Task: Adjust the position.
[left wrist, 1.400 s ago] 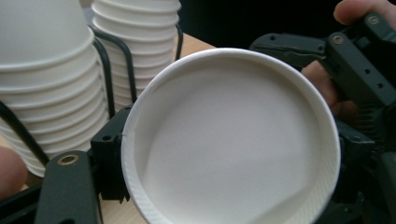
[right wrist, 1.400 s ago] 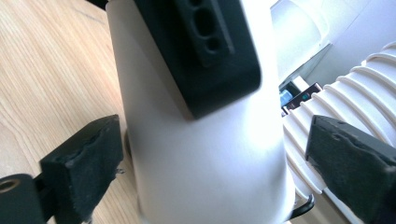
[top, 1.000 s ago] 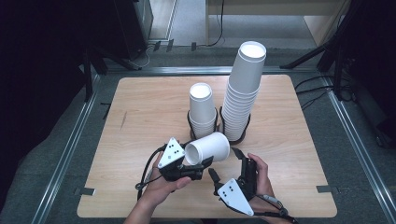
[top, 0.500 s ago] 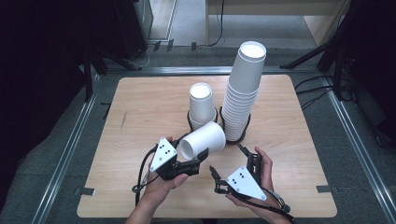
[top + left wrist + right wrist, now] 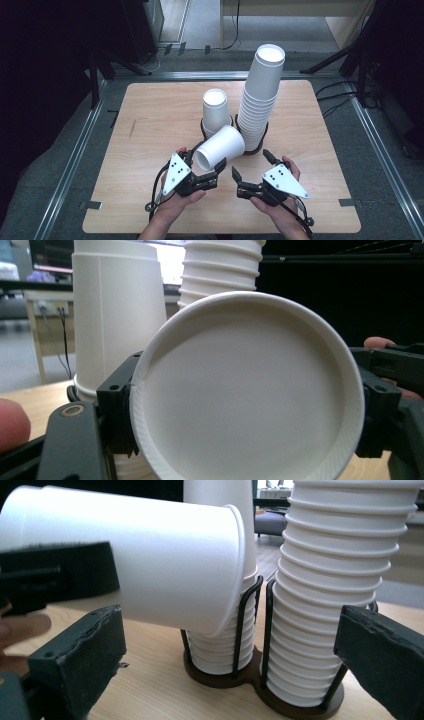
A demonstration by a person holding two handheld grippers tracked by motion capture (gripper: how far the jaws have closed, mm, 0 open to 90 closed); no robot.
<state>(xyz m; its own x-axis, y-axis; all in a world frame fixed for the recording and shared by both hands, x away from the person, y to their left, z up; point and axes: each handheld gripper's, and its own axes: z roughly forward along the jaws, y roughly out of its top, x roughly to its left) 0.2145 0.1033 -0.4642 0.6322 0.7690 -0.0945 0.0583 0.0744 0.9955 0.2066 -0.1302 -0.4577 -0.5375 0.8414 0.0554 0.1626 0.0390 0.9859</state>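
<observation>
A white paper cup (image 5: 222, 145) lies tipped on its side above the table, with my left gripper (image 5: 205, 162) shut on its base end. In the left gripper view the cup's recessed bottom (image 5: 245, 390) faces the camera, with a black jaw pressed on each side. My right gripper (image 5: 251, 163) hovers just right of the cup. Its jaws have just been opening and stand wide apart with nothing between them. The right gripper view looks past its jaws (image 5: 230, 625) at the cup's side (image 5: 165, 555), whose rim points toward the stacks.
A tall stack of white cups (image 5: 260, 95) and a short stack (image 5: 216, 107) stand upside down in a dark wire double holder (image 5: 250, 147) at the table's middle. The wooden table (image 5: 150, 125) ends in metal rails, with cables on the floor to the right.
The right gripper has risen and swung from pointing up the table to pointing left toward the cup, its jaws spreading. The left gripper and the cup have stayed almost in place.
</observation>
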